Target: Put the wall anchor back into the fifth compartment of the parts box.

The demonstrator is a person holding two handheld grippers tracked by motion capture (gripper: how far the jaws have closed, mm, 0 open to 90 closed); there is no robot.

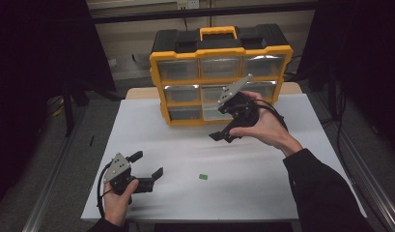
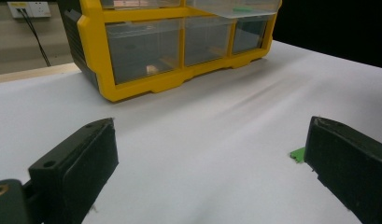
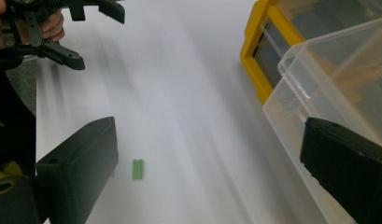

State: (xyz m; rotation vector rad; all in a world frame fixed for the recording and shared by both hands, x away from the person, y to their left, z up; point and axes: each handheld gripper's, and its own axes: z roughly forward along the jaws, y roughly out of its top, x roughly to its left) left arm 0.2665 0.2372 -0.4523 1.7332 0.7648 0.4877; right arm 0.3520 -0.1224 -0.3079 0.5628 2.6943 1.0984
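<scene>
While dark walls ring the white counter, both tools, left and right, gape spread; a green block lies between them, yellow organizer beyond.

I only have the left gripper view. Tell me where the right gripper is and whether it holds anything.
Observer: The right gripper is held up in front of the yellow organizer, with its jaws open and nothing in them.
Operator: Describe the green bit half hidden behind my jaw.
Observer: The green piece is small. It lies alone on the white table, clear of the left gripper, on the side toward the right hand.
Operator: Report what sits nearest the right gripper.
Observer: In the right gripper view, a clear drawer stands pulled out of the organizer, close beside one jaw.
</scene>
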